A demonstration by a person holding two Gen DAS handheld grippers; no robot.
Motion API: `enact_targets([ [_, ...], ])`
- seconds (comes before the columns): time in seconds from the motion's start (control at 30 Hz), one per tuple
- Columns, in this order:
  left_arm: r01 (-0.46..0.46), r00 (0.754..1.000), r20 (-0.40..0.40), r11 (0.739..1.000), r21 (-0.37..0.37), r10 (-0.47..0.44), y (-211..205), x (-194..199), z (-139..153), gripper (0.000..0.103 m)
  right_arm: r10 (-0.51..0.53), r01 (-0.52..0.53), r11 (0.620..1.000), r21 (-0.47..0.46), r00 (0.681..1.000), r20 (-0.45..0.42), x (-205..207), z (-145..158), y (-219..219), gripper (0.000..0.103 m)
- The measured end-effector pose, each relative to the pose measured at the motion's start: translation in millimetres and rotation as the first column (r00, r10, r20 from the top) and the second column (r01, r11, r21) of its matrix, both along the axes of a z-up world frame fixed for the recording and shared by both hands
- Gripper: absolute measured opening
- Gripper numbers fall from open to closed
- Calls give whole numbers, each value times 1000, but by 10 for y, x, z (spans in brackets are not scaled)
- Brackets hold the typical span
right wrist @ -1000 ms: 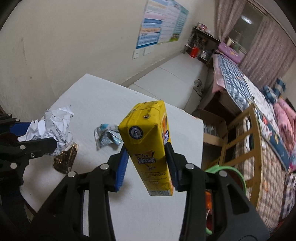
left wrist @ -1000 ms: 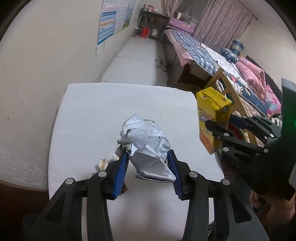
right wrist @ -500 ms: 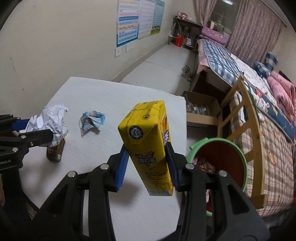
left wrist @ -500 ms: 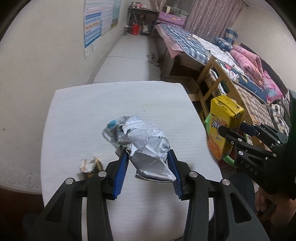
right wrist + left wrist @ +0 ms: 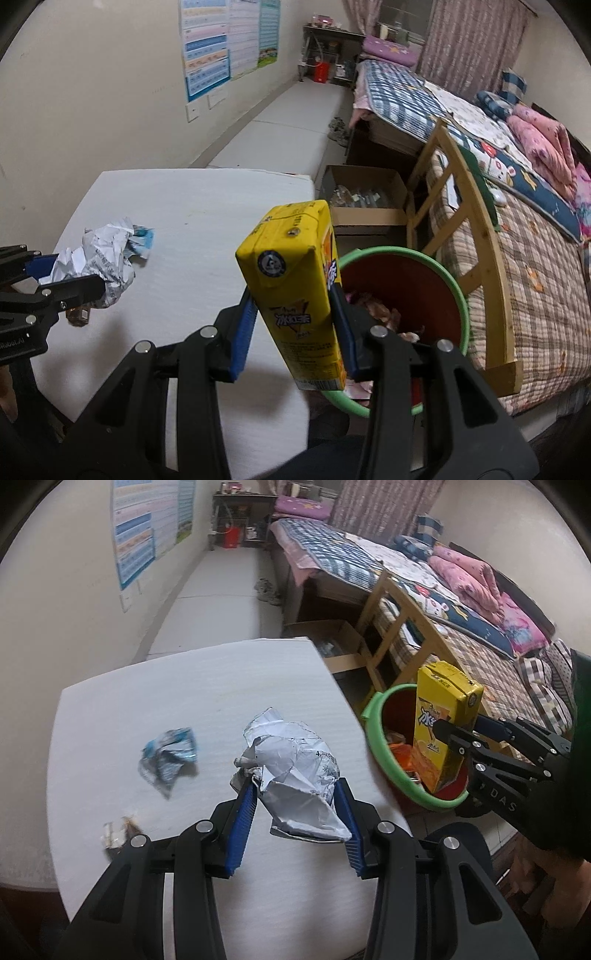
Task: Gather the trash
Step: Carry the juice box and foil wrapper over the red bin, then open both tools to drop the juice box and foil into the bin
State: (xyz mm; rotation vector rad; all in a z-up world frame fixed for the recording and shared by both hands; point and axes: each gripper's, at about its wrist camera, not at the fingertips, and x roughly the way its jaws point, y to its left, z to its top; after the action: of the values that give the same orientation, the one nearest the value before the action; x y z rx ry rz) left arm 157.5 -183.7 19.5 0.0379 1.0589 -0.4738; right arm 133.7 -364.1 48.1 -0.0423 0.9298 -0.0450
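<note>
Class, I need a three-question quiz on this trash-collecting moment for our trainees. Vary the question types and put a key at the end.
1. True or false: the right gripper is shut on the yellow drink carton.
2. What does the left gripper hold? A) a blue wrapper B) a crumpled paper ball C) nothing
3. Fill in: the bin beside the white table has a ____ rim.

Key
1. True: both blue pads press the carton's sides.
2. B: the crumpled paper ball sits between its pads, while the blue wrapper lies on the table.
3. Green: the green-rimmed bin already holds trash.
</note>
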Motion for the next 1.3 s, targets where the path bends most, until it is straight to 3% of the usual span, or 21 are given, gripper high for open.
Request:
enact_targets([
  [0.6, 220, 974, -37, 971, -94, -224, -1693, 314, -31, 41, -205, 208, 975, 75, 978, -43, -107, -350, -1472, 39],
  [0.8, 261, 963, -49, 961, -96, -267, -2045, 406, -76, 41, -228, 234, 966, 106, 971, -72, -99, -542, -1677, 39],
  [0.87, 266, 960, -60, 959, -100, -273, -2108, 432, -108, 45, -219, 228, 966, 122, 972, -87, -86, -602, -1685, 39],
  [0.9, 266, 959, -67, 958, -108, -274, -2114, 440, -120, 52, -221, 231, 965, 124, 971, -93, -80, -630, -1694, 40],
  [0.93, 262, 960, -74, 958, -115, -271, -2115, 457, -127, 57, -225, 236, 964, 123, 970, -95, -81, -644, -1699, 45],
  [1.0, 249, 964, -57, 960, -128, -258, -2082, 472, -99, 79, -231, 242, 963, 121, 968, -93, -93, -656, -1702, 58],
  [1.07, 235, 969, -42, 964, -128, -242, -2021, 477, -62, 87, -237, 246, 962, 116, 968, -87, -114, -643, -1690, 72],
  [1.2, 192, 980, -19, 974, -120, -196, -1804, 485, 17, 95, -222, 228, 969, 99, 973, -70, -129, -568, -1590, 84],
  [1.3, 150, 988, -6, 983, -106, -151, -1570, 470, 76, 95, -195, 199, 975, 96, 980, -50, -139, -463, -1444, 89],
])
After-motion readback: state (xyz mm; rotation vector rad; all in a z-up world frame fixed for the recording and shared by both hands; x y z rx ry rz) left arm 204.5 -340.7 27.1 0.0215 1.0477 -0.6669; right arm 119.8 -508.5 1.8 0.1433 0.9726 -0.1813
